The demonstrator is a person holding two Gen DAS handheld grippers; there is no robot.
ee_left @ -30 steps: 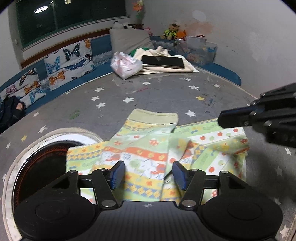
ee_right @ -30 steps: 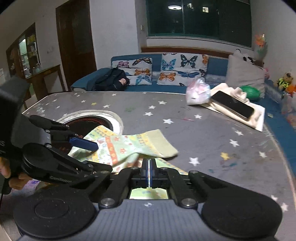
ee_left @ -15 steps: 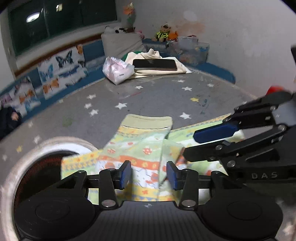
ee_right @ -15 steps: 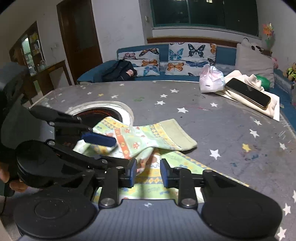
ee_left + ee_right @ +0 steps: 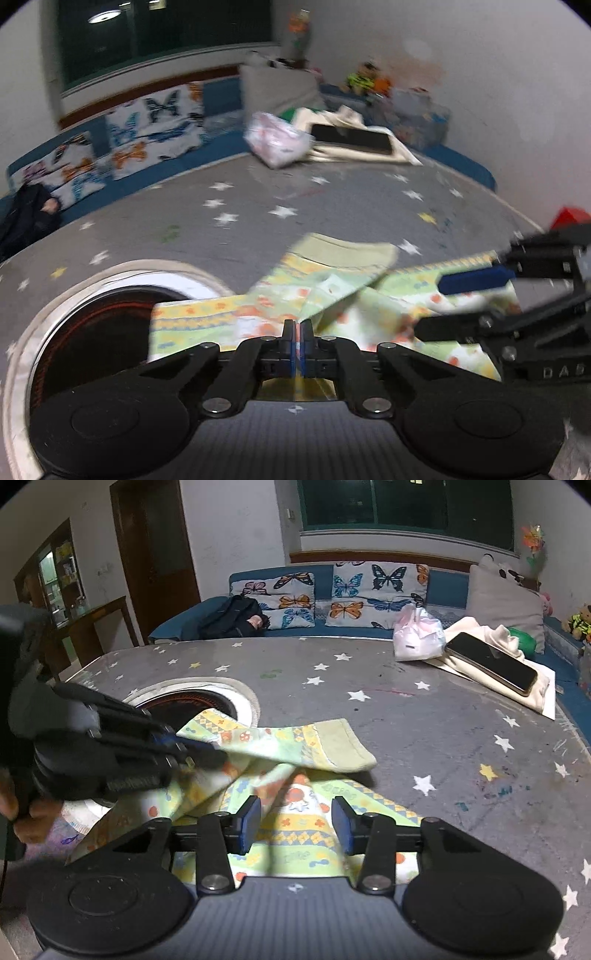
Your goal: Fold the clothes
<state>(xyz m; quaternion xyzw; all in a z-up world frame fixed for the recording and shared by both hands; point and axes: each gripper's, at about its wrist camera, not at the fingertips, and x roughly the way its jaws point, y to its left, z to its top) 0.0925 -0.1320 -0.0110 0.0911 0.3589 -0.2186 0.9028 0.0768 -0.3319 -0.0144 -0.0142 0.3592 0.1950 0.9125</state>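
Two grippers on one small pale-green patterned cotton garment (image 5: 295,746), lying rumpled on the grey star-printed surface (image 5: 424,716) beside its round sunken burner (image 5: 192,698).
From my seat, the left gripper (image 5: 297,338) is clenched on a fold of the garment's near edge; the right gripper (image 5: 295,821) hangs released over the cloth. I judge a fold is under way: I'd carry the pinched layer low, keep edges aligned, and let the right one pin the crease.

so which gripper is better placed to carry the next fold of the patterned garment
Left. The left gripper has its jaws shut on the pale green patterned cotton garment, whose fabric looks lifted near it. The right gripper hangs open above the cloth, holding nothing, so it would have to grasp first.
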